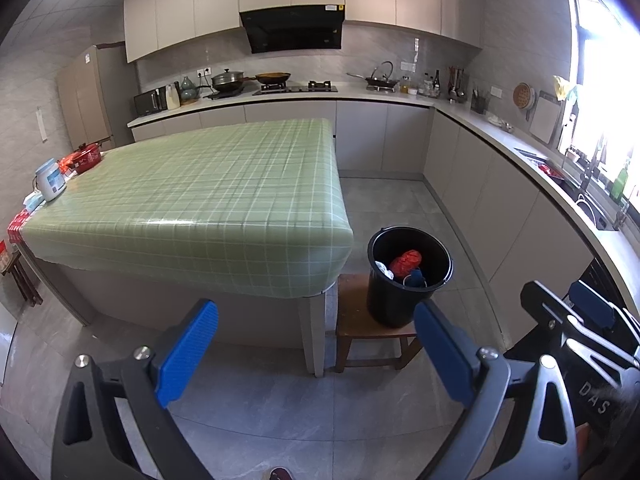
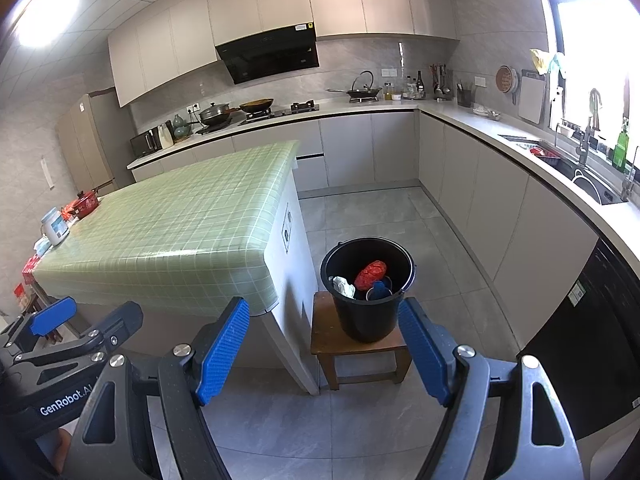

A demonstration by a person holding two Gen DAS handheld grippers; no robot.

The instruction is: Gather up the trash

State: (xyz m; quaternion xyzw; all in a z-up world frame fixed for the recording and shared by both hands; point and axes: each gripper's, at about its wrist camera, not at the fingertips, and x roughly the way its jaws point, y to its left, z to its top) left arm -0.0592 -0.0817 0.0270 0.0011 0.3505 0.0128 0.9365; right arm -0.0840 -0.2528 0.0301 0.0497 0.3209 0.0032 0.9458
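Kitchen with grey cabinets and a green checked tabletop point(image 1: 200, 200) in the middle. We've got the left gripper point(image 1: 316, 354) spread wide, holding nothing, and the right gripper point(image 2: 324, 354) the same. Just past the right one, around 12 o'clock, a black bucket point(image 2: 368, 320) sits on a small wooden stool point(image 2: 324, 340), with red crumpled trash point(image 2: 371, 274), a white wad point(image 2: 343, 285) and something blue inside.

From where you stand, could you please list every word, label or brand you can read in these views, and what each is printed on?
"GenRobot.AI": on the left gripper body, seen from the right wrist.
"DAS": partial letters on the right gripper body, seen from the left wrist; the rest is cut off.
Range hood sticker, white jar label, black appliance stickers: too small to read.
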